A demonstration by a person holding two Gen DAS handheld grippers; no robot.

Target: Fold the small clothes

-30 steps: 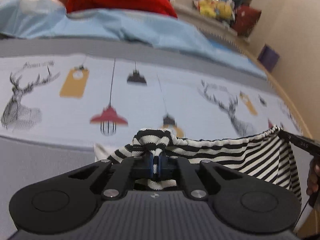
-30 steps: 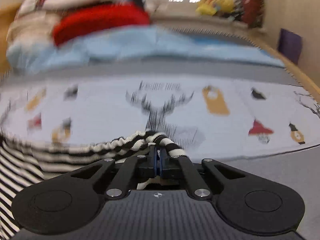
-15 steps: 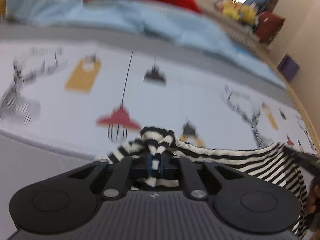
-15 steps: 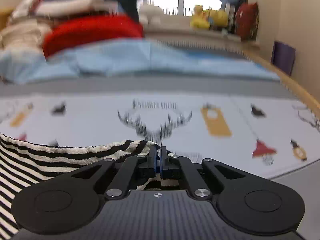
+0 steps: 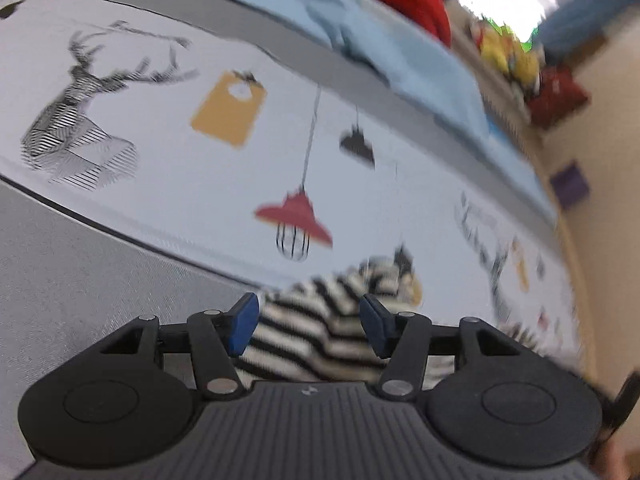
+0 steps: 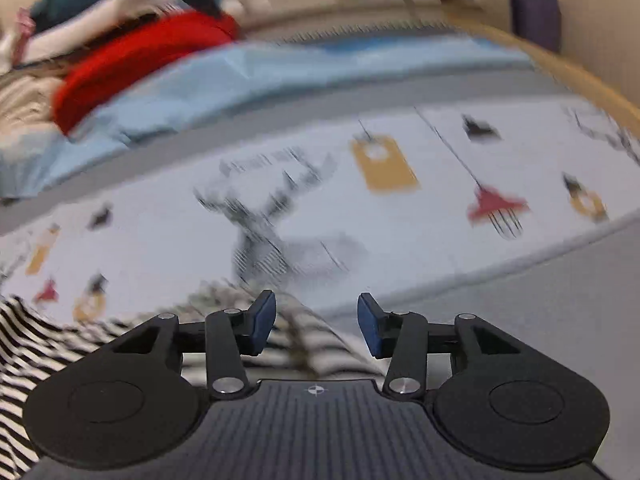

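Both jaws opening, pads clear of striped garment [image 5: 316, 332]; cloth blurred, lower part hidden behind left gripper [image 5: 307, 323], right gripper [image 6: 316, 322].

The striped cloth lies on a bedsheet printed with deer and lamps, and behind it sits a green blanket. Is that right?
Not quite. The blanket behind is red, not green; the right wrist view shows it. The striped cloth does lie on the deer-and-lamp bedsheet.

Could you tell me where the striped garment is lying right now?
The striped garment lies on the printed bedsheet, low in both wrist views, between the left gripper's opening fingers and spreading left of the right gripper.
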